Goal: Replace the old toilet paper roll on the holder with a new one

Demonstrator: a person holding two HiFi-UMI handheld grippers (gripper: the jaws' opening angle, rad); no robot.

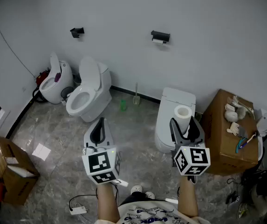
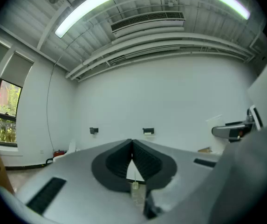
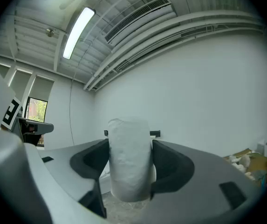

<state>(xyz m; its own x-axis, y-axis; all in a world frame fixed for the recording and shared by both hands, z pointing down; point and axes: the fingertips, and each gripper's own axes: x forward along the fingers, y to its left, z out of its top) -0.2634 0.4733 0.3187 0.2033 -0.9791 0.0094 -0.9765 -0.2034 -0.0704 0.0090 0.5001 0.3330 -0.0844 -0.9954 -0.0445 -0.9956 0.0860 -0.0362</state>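
Left gripper (image 1: 100,123): jaws pressed together, nothing between them. Right gripper (image 1: 184,121): jaws spread wide, pads against both sides of the new toilet paper roll (image 1: 183,112), which stands upright between them. Holder (image 1: 160,35) with old roll (image 1: 159,41) is on the wall, well apart.

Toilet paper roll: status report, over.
Left claw shut, empty. Right claw clamped on new roll, upright. Old roll on wall holder, not yet removed. Toilet stands below holder.
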